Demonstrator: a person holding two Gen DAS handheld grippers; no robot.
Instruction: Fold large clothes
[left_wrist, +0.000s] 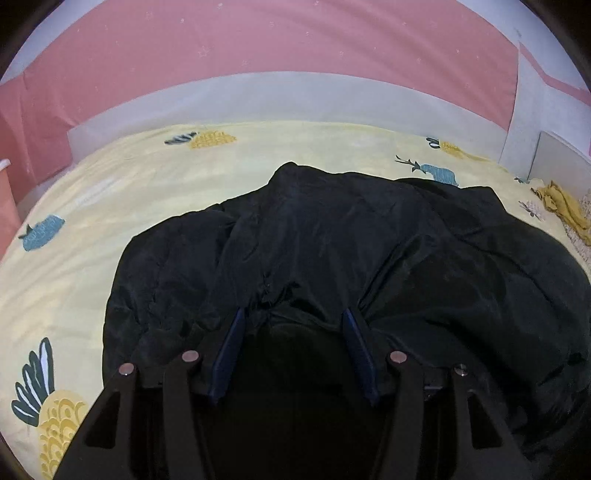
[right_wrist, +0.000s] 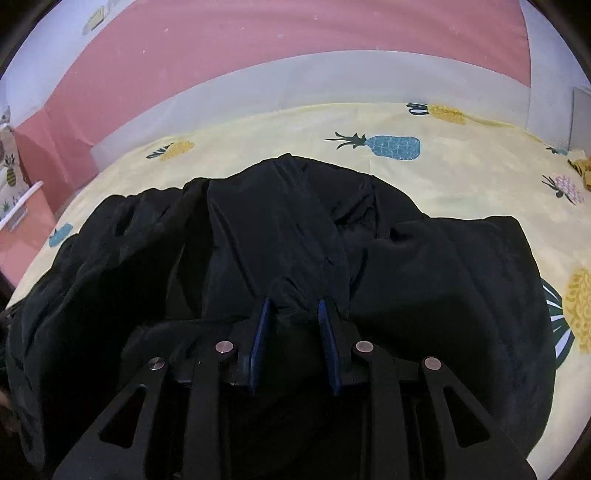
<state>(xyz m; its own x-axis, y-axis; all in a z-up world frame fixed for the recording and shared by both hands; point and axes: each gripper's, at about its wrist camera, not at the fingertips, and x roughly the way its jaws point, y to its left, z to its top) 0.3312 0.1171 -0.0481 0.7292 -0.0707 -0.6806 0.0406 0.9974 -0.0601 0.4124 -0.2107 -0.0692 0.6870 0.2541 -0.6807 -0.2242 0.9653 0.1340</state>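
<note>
Dim room: yellow pineapple-print bedsheet (left_wrist: 110, 192), pale headboard (left_wrist: 258, 99), pink curtain (left_wrist: 258, 40) behind.

Left wrist view: you look steeply down, close over the black garment (left_wrist: 332, 251).
Right wrist view: same tilt, equally close.
Shared: garment, yellow bedsheet (left_wrist: 129, 177), pink curtain (left_wrist: 258, 40).

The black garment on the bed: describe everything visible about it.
The black garment is large, of thin, slightly shiny, creased fabric, and lies bunched in a rumpled heap on the yellow pineapple-print sheet. No sleeve or collar can be told apart. A ridge of cloth runs between the blue pads of the left gripper, and a pinched fold sits between those of the right gripper.
</note>
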